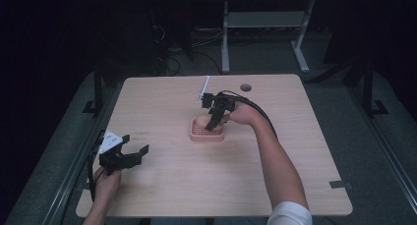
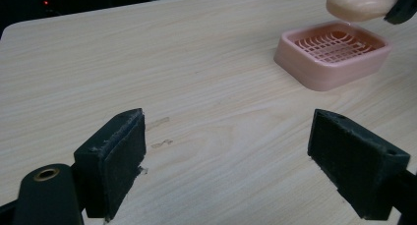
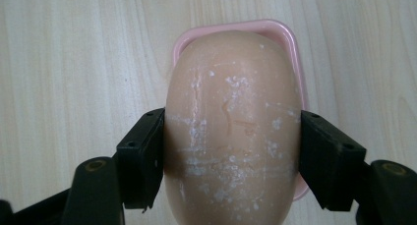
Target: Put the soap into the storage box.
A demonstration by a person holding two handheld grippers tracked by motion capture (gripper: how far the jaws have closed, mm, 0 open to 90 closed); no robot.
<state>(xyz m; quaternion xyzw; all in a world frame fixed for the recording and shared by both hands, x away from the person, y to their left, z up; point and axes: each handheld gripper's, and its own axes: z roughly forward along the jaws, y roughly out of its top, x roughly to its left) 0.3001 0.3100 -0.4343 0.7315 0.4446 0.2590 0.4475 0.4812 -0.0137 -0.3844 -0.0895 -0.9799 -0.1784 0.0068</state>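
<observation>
Right tool point(image 1: 212, 121): closed on a peach-coloured bar of soap point(image 3: 231, 136), one black jaw pressed flat against each long side; the bar sits between the pads and sticks out past them.
Soap: held in the air above the pink soap dish point(image 1: 207, 132), not resting on it; in the left gripper view the bar point(image 2: 361, 3) hangs clear over the dish's grid. Its face carries white flecks and scratch marks.
Soap dish: a rounded pink rectangle with a slatted grid inside point(image 2: 334, 53), standing near the middle of the worktop point(image 1: 162, 185); in the right gripper view its rim point(image 3: 290, 38) frames the far end of the bar from beneath.
Left tool point(image 1: 123, 154): wide open, gripping nothing, its two padded jaws spread far apart with bare wood between them; it sits low near the worktop's left front edge, well apart from the dish.
Hands: the right hand point(image 1: 241, 114) reaches in from the dish's right side; the left hand point(image 1: 105, 181) grips its tool from below.
Worktop: light wood grain, with a round cable hole point(image 1: 246, 87) near the far edge.
</observation>
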